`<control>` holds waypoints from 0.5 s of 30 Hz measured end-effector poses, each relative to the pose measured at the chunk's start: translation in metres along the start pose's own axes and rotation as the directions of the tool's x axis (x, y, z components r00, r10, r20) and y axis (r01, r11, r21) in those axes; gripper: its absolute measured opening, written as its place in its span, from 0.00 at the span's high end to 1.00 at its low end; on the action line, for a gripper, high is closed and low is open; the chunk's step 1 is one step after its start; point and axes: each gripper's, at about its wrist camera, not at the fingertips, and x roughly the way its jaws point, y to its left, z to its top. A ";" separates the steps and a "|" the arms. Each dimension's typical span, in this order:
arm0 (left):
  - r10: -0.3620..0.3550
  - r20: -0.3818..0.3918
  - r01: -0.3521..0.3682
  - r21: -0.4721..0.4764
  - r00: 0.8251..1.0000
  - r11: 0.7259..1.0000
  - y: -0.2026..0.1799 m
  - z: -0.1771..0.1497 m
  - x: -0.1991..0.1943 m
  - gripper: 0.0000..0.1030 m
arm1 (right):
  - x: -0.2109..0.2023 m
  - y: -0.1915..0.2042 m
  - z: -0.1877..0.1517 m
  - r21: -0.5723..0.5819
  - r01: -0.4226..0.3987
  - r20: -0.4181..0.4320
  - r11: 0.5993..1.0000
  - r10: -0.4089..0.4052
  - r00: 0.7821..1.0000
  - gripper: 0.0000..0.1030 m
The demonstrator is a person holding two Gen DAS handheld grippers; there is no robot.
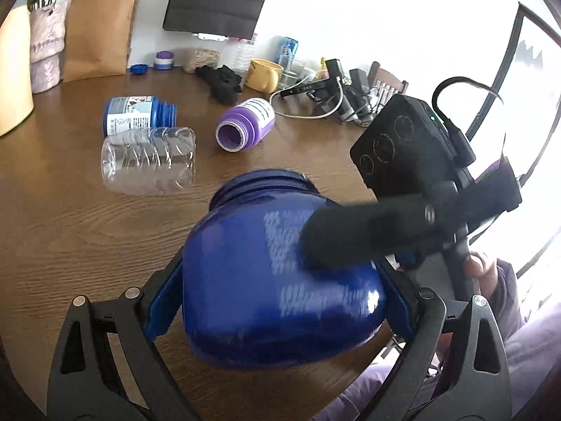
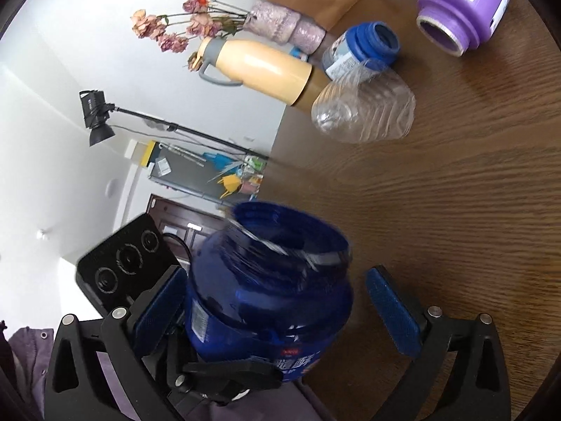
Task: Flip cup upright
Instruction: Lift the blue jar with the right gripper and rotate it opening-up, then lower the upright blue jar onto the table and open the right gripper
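Observation:
A large dark blue plastic jar [image 1: 280, 280] with an open threaded mouth is held above the wooden table [image 1: 70, 217], tilted with its mouth away from me. My left gripper [image 1: 277, 301] is shut on its body, blue pads on both sides. The right gripper's finger crosses over the jar in the left wrist view [image 1: 368, 231]. In the right wrist view the jar [image 2: 270, 298] sits between my right gripper's [image 2: 277, 305] blue pads. The left pad [image 2: 161, 305] touches it. The right pad [image 2: 392, 312] stands apart, so this gripper is open.
On the table lie a clear crushed bottle [image 1: 147, 159], a small blue jar [image 1: 138, 112] and a purple jar [image 1: 245, 124], all on their sides. A yellow mug [image 1: 263, 73], black gloves [image 1: 221, 82], cables, a paper bag [image 1: 101, 31] and a vase stand at the back.

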 end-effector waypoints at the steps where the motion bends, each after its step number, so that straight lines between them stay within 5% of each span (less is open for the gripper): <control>1: -0.022 0.002 0.022 -0.002 1.000 1.000 0.002 -0.001 -0.002 0.10 | -0.002 -0.001 0.001 0.007 -0.013 -0.002 1.000 0.013 1.000 0.05; 2: -0.035 0.002 0.035 -0.005 0.999 0.999 0.004 -0.002 -0.002 0.10 | -0.002 -0.001 0.002 0.013 -0.036 -0.011 0.999 0.036 0.999 0.11; 8: -0.054 -0.006 0.054 0.010 0.999 0.998 0.006 -0.006 -0.001 0.10 | 0.001 0.001 0.002 0.002 -0.009 -0.027 1.000 0.009 1.000 0.11; 15: -0.021 -0.041 0.020 -0.013 0.999 1.000 0.014 -0.004 0.011 0.10 | 0.001 0.005 0.003 -0.052 0.118 0.032 0.992 -0.117 0.993 0.13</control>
